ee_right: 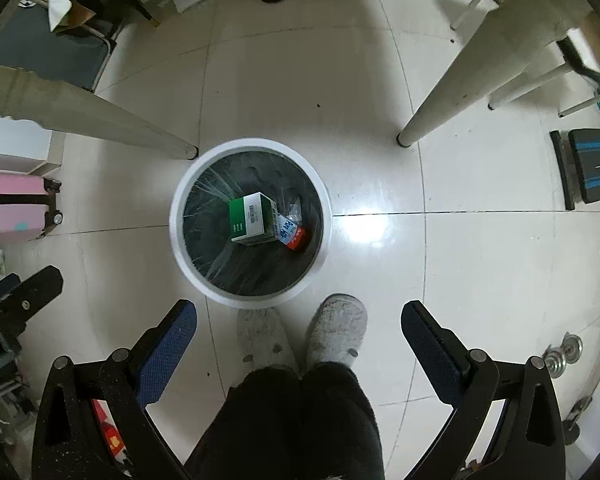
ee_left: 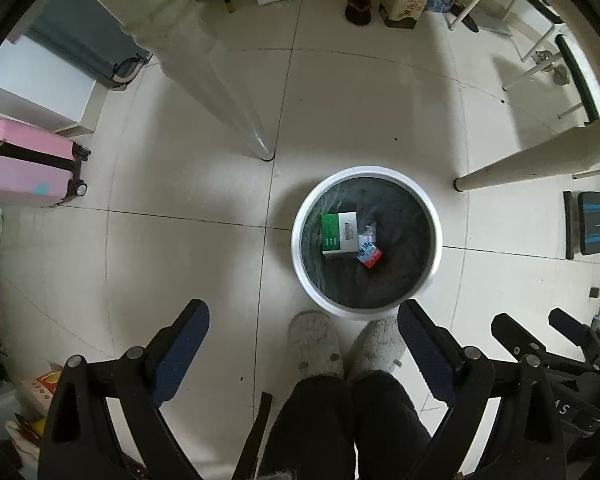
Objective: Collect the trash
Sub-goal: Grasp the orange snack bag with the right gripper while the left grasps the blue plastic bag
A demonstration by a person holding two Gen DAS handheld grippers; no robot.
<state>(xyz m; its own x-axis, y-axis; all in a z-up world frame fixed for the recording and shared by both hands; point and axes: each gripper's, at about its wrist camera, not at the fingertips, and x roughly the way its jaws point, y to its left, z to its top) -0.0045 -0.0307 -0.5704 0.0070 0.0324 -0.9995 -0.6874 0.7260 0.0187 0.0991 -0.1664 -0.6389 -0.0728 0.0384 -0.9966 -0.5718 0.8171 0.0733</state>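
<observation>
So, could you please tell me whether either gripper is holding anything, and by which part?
Nothing is held: the left gripper and right gripper are both open and empty above the bin.

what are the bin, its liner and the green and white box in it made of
The bin looks like smooth white plastic, with an even, matte rim. Its liner seems thin dark plastic film: it is crinkled and shows streaky glints. The green and white box looks like printed cardboard, with sharp folded edges and a barcode on a flat, slightly glossy face.
</observation>
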